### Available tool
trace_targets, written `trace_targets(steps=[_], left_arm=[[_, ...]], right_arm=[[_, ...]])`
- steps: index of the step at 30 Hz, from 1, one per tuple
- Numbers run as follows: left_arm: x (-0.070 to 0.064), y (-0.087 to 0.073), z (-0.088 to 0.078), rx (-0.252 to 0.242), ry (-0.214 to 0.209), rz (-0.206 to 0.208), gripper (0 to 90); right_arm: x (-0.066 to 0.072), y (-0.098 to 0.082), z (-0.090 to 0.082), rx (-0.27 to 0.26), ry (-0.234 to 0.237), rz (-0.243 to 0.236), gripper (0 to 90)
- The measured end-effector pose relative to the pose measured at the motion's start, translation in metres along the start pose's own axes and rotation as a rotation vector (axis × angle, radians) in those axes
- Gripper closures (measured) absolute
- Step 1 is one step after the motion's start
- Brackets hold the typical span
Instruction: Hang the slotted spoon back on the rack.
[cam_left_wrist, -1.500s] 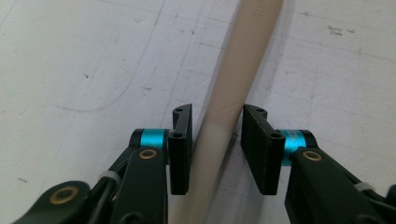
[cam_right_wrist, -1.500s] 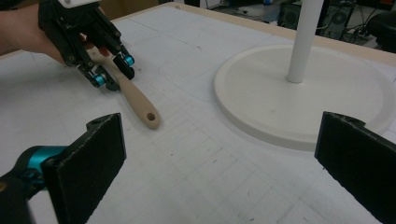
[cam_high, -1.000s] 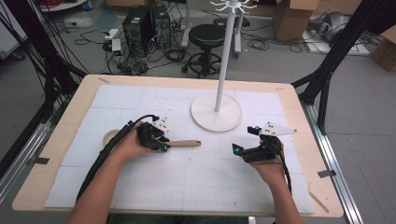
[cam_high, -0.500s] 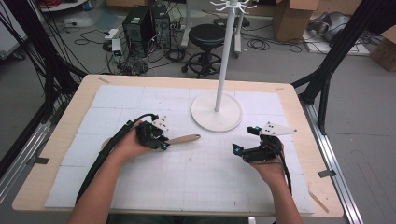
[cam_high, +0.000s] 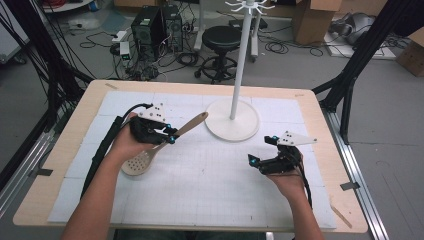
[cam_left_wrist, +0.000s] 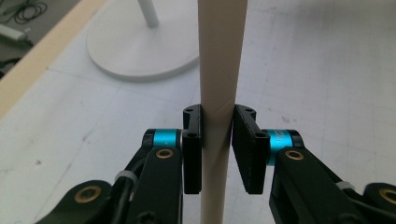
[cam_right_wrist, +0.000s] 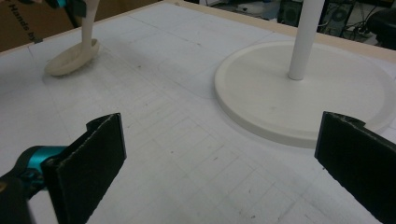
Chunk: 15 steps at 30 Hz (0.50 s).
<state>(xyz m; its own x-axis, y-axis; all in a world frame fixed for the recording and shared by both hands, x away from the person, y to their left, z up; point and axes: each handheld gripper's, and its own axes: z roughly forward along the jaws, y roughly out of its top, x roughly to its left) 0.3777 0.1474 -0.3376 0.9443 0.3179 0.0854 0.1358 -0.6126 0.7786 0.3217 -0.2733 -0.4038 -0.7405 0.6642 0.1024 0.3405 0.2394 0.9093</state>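
Left gripper (cam_high: 169, 136) pinches the wooden slotted spoon (cam_high: 150, 152) by its handle, both pads pressed on the shaft in the left gripper view (cam_left_wrist: 218, 144). Spoon tilted: handle end up and pointing toward the white stand (cam_high: 234, 118), perforated bowl end down on the white mat (cam_high: 210, 180), on the near-left side of the stand's base. From the right gripper view the bowl (cam_right_wrist: 72, 58) touches the mat, far left of the base (cam_right_wrist: 299, 93).

Right gripper (cam_high: 262, 150) has jaws spread wide, nothing between them (cam_right_wrist: 219, 158). It hovers near the stand's base, on its near-right side, apart from it.

Stand: round flat disc base with a thin upright pole, hooks at top. Nothing rests on the base. No containers on the table (cam_high: 320, 125).
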Motion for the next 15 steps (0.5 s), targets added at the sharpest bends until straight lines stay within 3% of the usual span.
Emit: trace_targets(steps=[6, 15], left_arm=[[0.005, 0.009, -0.011, -0.081, 0.008, -0.023, 74.4], [0.014, 0.022, -0.023, -0.110, 0.029, -0.034, 74.3]], right_arm=[[0.000, 0.000, -0.001, -0.002, 0.002, 0.005, 0.7], [-0.001, 0.000, 0.000, -0.002, 0.001, 0.003, 0.7]])
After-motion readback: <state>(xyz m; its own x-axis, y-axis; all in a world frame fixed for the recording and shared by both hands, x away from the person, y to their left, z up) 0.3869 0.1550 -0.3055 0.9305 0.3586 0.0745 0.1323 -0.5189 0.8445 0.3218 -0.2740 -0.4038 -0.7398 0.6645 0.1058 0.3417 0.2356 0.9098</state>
